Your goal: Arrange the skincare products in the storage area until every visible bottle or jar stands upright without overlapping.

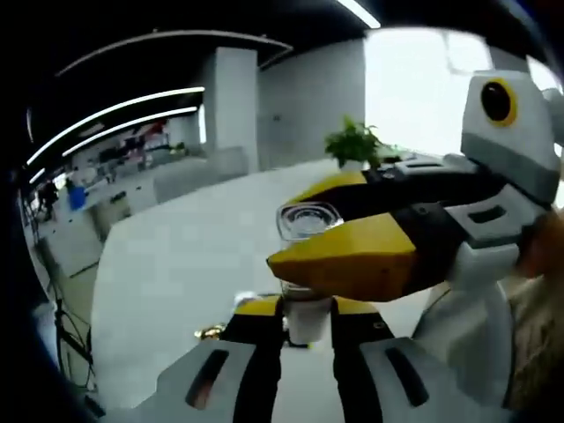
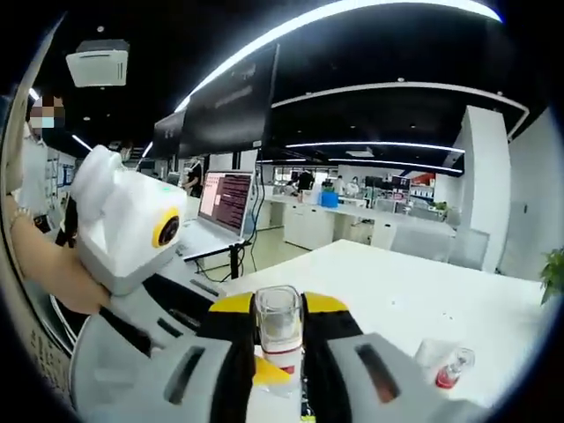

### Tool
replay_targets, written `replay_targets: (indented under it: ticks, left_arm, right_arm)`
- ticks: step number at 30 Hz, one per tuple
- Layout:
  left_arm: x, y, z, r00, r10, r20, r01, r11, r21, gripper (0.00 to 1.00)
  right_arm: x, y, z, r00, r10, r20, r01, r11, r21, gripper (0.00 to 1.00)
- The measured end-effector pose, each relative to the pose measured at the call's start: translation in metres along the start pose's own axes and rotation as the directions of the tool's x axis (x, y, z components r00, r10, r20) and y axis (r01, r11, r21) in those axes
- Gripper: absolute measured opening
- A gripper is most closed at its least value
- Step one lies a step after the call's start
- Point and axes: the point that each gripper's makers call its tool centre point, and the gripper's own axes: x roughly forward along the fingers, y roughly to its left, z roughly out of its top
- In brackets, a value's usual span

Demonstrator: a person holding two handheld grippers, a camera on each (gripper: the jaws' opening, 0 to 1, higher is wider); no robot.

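While both grippers are closing on one clear bottle point(image 2: 278, 328) above the white table point(image 2: 414, 291), left gripper point(image 1: 307, 319) gripping its base and right gripper point(image 2: 279, 339) its body, it seems mid-transfer, awaiting upright placement nearby.

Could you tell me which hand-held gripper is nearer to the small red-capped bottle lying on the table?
Right. The bottle lies beside the right hand-held gripper; the left is farther.
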Motion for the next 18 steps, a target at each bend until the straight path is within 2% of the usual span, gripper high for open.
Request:
replay_targets:
  ticks: [1, 3, 4, 6, 7, 9, 10, 14, 16, 17, 18]
  left_arm:
    - [0.000, 0.000, -0.002, 1.000, -0.007, -0.010, 0.007, 1.000, 0.012, 0.17]
    - [0.000, 0.000, -0.004, 1.000, -0.025, -0.015, 0.026, 0.999, 0.034, 0.16]
    - [0.000, 0.000, -0.005, 0.999, -0.045, -0.024, 0.045, 0.998, 0.032, 0.16]
    - [-0.001, -0.001, -0.007, 0.996, -0.087, -0.037, 0.090, 0.993, 0.075, 0.16]
    - [-0.001, -0.001, -0.007, 0.994, -0.100, -0.044, 0.104, 0.991, 0.085, 0.16]
    - [-0.001, -0.005, -0.006, 0.986, -0.156, -0.061, 0.162, 0.979, 0.123, 0.16]
    - [0.000, -0.006, -0.005, 0.982, -0.178, -0.064, 0.186, 0.971, 0.150, 0.16]
    - [0.003, -0.014, -0.004, 0.963, -0.254, -0.087, 0.267, 0.941, 0.206, 0.16]
    - [0.006, -0.022, -0.005, 0.945, -0.310, -0.102, 0.325, 0.917, 0.229, 0.16]
    - [0.007, -0.023, -0.005, 0.942, -0.318, -0.104, 0.334, 0.914, 0.230, 0.16]
    - [0.007, -0.028, -0.005, 0.927, -0.358, -0.110, 0.374, 0.899, 0.228, 0.16]
  right_arm:
    - [0.001, 0.004, -0.002, 1.000, 0.030, -0.008, -0.030, 0.999, -0.009, 0.18]
    - [0.000, 0.003, -0.004, 0.999, 0.043, -0.005, -0.043, 0.999, -0.003, 0.18]
    - [0.000, 0.009, -0.005, 0.995, 0.095, -0.001, -0.095, 0.995, 0.007, 0.19]
    - [-0.003, -0.001, -0.008, 0.997, 0.080, -0.004, -0.080, 0.997, 0.014, 0.18]
    - [-0.004, 0.004, -0.009, 0.990, 0.140, 0.002, -0.140, 0.989, 0.044, 0.19]
    - [-0.006, -0.001, -0.010, 0.989, 0.148, 0.007, -0.148, 0.988, 0.040, 0.20]
    - [-0.006, 0.001, -0.011, 0.984, 0.177, 0.002, -0.177, 0.983, 0.050, 0.20]
    - [-0.010, -0.001, -0.014, 0.974, 0.226, -0.002, -0.226, 0.973, 0.046, 0.21]
    - [-0.014, -0.002, -0.017, 0.967, 0.254, -0.004, -0.254, 0.966, 0.056, 0.22]
    - [-0.016, -0.004, -0.018, 0.967, 0.254, -0.003, -0.254, 0.965, 0.060, 0.22]
    - [-0.019, -0.003, -0.019, 0.964, 0.268, -0.002, -0.267, 0.962, 0.055, 0.22]
